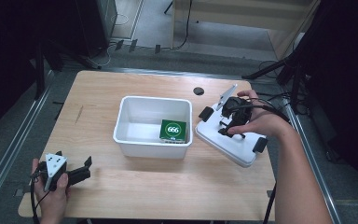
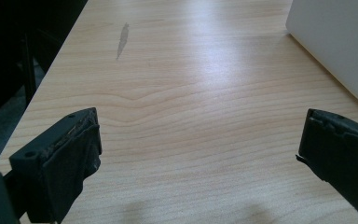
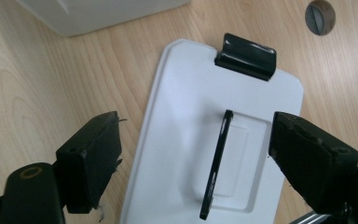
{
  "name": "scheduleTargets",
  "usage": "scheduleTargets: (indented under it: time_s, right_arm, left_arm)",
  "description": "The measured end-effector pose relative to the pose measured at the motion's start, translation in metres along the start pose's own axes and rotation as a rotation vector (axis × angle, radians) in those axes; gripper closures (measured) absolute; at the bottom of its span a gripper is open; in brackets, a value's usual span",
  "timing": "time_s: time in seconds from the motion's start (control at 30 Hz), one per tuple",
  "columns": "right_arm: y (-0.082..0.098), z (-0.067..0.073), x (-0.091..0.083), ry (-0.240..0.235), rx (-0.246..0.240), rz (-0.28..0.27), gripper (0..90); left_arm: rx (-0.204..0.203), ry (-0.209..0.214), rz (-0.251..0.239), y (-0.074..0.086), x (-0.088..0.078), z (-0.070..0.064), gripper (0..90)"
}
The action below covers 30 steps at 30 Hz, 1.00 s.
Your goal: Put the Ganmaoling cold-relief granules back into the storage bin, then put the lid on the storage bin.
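Over white lid [image 3: 186, 154], right gripper [image 3: 193, 154] wide open, straddling black handle [image 3: 216, 163]

The table [image 1: 135, 186] looks like pale wood or a wood-grain laminate, smooth with a soft sheen where light falls on it, and it bears one dull grey scuff [image 2: 122, 39]. The white bin [image 1: 121, 135] and the white lid [image 3: 186, 116] look like smooth moulded plastic, semi-matt. The lid's black clip [image 3: 245, 56] is glossier plastic (it catches bright highlights), as is the thin black handle [image 3: 216, 163] standing on the lid. The green box [image 1: 173, 130] looks like printed card, slightly glossy. The right gripper [image 3: 196, 168] and the left gripper [image 2: 200, 163] have matt black plastic jaws faced with rough, frayed dark padding.
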State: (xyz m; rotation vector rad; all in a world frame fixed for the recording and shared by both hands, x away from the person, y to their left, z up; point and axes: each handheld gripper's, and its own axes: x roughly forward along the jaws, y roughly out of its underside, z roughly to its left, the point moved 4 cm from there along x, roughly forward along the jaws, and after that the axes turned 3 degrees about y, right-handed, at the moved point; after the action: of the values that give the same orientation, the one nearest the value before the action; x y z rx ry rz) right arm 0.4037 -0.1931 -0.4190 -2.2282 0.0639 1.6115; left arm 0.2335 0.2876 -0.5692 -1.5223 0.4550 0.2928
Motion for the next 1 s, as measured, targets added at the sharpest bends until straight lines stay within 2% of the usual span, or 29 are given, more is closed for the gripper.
scheduleTargets:
  time_s: [0.2, 0.27, 0.57, 0.77, 0.87, 1.0]
  right_arm:
    - [0.014, -0.007, 0.007, 0.026, 0.039, 0.011, 20.5]
    - [0.017, -0.009, 0.010, 0.051, 0.039, 0.013, 21.5]
    - [0.033, -0.013, 0.023, 0.049, 0.087, 0.044, 24.7]
    - [0.042, -0.017, 0.032, 0.011, 0.102, 0.091, 33.1]
    - [0.046, -0.020, 0.038, 0.000, 0.140, 0.113, 42.0]
    - [0.051, -0.021, 0.047, 0.023, 0.158, 0.145, 54.7]
  left_arm:
    - [0.002, -0.001, 0.001, 0.000, 0.000, 0.000, 0.0]
    - [0.000, -0.001, 0.000, 0.000, 0.000, 0.000, 0.0]
    - [-0.002, -0.001, -0.001, 0.000, -0.001, 0.000, 0.0]
    - [0.001, -0.001, 0.004, 0.000, 0.000, 0.000, 0.0]
    - [0.001, -0.002, 0.003, 0.000, 0.000, 0.000, 0.0]
    - [0.000, 0.000, 0.002, 0.000, -0.001, 0.000, 0.0]
